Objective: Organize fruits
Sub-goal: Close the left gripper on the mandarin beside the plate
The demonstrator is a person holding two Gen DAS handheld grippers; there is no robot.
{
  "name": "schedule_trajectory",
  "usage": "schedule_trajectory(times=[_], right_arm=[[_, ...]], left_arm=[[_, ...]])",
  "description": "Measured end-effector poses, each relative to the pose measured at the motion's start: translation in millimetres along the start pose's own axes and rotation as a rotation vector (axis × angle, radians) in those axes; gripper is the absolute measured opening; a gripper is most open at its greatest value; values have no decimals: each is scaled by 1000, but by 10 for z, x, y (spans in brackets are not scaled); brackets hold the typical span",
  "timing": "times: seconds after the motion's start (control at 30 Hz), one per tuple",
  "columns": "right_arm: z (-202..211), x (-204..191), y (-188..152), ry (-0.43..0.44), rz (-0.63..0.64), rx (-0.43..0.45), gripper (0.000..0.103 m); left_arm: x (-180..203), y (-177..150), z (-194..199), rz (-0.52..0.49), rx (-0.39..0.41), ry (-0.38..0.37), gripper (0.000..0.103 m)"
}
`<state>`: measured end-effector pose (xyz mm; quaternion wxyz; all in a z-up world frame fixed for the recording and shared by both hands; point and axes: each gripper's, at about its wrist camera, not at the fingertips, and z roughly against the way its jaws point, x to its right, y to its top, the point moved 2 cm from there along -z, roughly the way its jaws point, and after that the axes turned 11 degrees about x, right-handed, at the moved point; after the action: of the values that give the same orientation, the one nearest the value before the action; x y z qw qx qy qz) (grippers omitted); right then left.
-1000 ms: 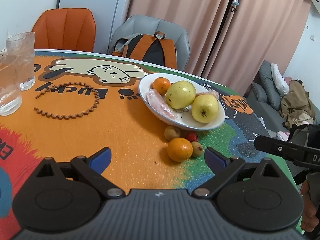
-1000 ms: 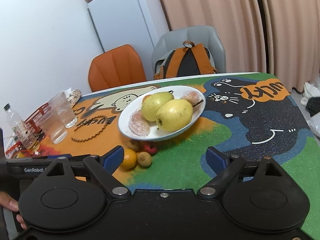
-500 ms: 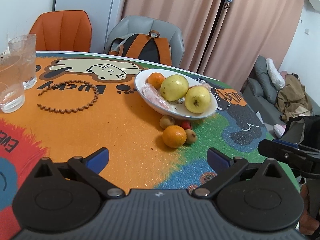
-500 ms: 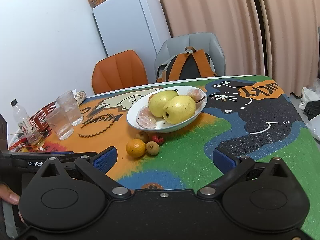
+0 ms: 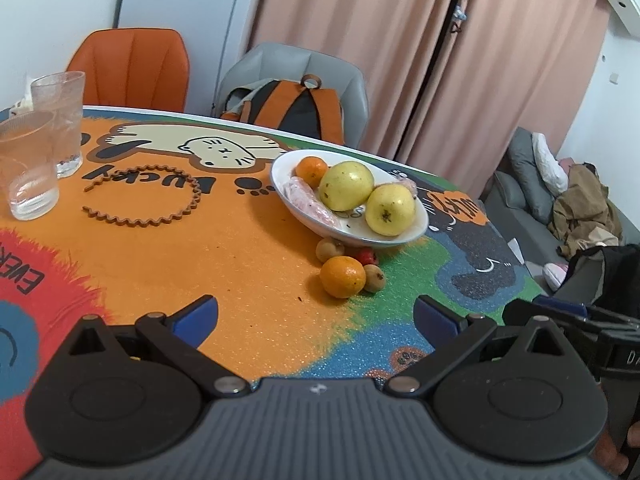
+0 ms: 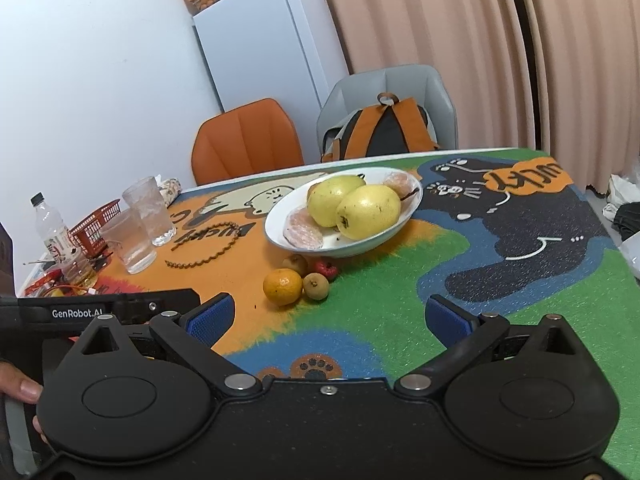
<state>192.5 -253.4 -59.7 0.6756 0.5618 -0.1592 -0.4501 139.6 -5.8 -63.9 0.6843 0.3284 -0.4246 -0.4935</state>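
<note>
Both tongs — left tongs [image 5: 316, 318], right tongs [image 6: 326, 320] — now farther back from the plate [image 5: 416, 232], jaws apart, empty.

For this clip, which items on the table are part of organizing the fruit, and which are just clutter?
Job items: plate holding two pears, a wrapped fruit and an orange; loose orange, two small brown fruits and a red fruit on the mat beside it.

Lying about: two glasses, wavy ring, bottle, red basket, backpack.
</note>
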Motion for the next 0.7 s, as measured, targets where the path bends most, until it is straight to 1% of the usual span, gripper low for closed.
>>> schedule_trajectory(times=[0.13, 0.5, 0.7], right_arm=[[-85, 52, -26, 12, -12, -21, 92], [-281, 191, -79, 22, -15, -67, 92], [-327, 212, -66, 21, 10, -86, 92]], left_arm=[[-2, -10, -82, 17, 8, 13, 102], [80, -72, -408, 44, 10, -7, 98], [123, -84, -524, 64, 12, -19, 95]])
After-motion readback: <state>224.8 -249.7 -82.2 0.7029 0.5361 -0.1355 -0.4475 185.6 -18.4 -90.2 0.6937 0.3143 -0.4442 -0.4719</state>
